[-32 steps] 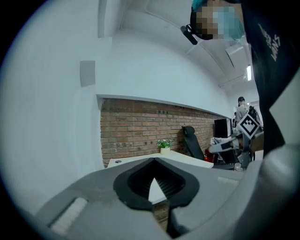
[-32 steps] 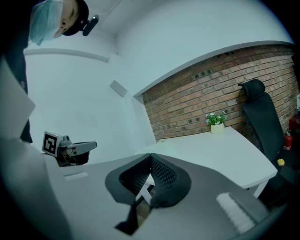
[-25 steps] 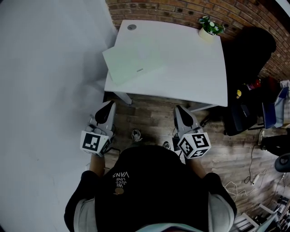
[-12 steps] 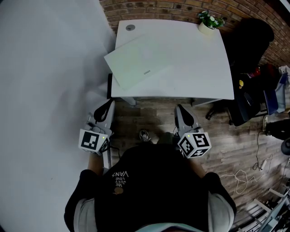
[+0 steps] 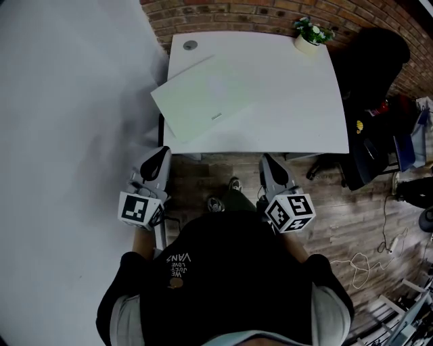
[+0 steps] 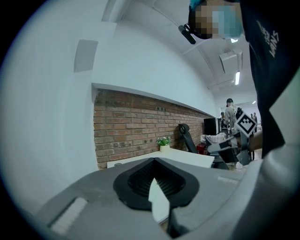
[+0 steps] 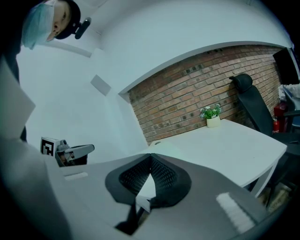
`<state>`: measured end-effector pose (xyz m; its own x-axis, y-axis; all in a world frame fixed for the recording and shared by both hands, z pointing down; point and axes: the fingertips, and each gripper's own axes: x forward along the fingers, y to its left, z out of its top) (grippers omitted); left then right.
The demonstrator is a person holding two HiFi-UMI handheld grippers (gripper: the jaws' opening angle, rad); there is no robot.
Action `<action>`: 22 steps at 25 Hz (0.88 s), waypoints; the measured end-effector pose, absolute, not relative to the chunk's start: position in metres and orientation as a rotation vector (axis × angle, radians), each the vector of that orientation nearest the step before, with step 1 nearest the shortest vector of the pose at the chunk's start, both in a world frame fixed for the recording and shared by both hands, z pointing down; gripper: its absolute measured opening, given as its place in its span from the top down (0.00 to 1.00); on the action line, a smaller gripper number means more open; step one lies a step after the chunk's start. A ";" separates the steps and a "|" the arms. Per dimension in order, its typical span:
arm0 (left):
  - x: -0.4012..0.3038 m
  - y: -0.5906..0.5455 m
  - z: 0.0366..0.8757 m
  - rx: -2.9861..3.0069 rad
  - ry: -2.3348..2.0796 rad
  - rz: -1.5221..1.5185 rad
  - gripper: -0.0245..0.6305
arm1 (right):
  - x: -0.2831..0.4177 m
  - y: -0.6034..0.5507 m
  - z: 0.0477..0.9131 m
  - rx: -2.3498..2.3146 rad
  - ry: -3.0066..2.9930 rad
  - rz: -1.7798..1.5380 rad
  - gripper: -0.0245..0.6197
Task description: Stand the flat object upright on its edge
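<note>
A flat pale green slab (image 5: pixel 203 96) lies on the left part of the white table (image 5: pixel 291 108), one corner jutting past the table's left edge. My left gripper (image 5: pixel 161 155) hovers over the floor just short of the table's near left corner, jaws shut and empty. On the other side my right gripper (image 5: pixel 266 162) is also shut and empty, just short of the table's near edge. In the left gripper view the shut left gripper (image 6: pixel 153 165) points at the table (image 6: pixel 187 157). The right gripper (image 7: pixel 150 158) in its own view faces the table (image 7: pixel 234 140) and the slab (image 7: pixel 164 149).
A small potted plant (image 5: pixel 311 34) stands at the table's far right corner, a round grey cap (image 5: pixel 190 45) at the far left. A brick wall (image 5: pixel 257 10) runs behind. A black chair (image 5: pixel 372 67) and clutter with cables sit to the right. A white wall (image 5: pixel 67 135) is on the left.
The table and slab have drawn closer in the head view as I stepped forward. Both grippers now sit nearer the table's front edge, still shut.
</note>
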<state>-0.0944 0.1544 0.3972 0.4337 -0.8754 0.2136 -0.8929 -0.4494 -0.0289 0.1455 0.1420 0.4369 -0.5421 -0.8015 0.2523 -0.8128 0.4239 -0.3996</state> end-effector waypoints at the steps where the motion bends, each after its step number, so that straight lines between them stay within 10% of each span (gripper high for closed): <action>1: -0.092 0.149 0.397 2.584 -1.596 0.300 0.96 | 0.147 0.136 0.436 1.490 -2.632 0.758 0.96; 22: -0.050 0.057 0.399 2.608 -1.640 0.282 0.96 | 0.171 0.049 0.445 1.347 -2.679 0.809 0.96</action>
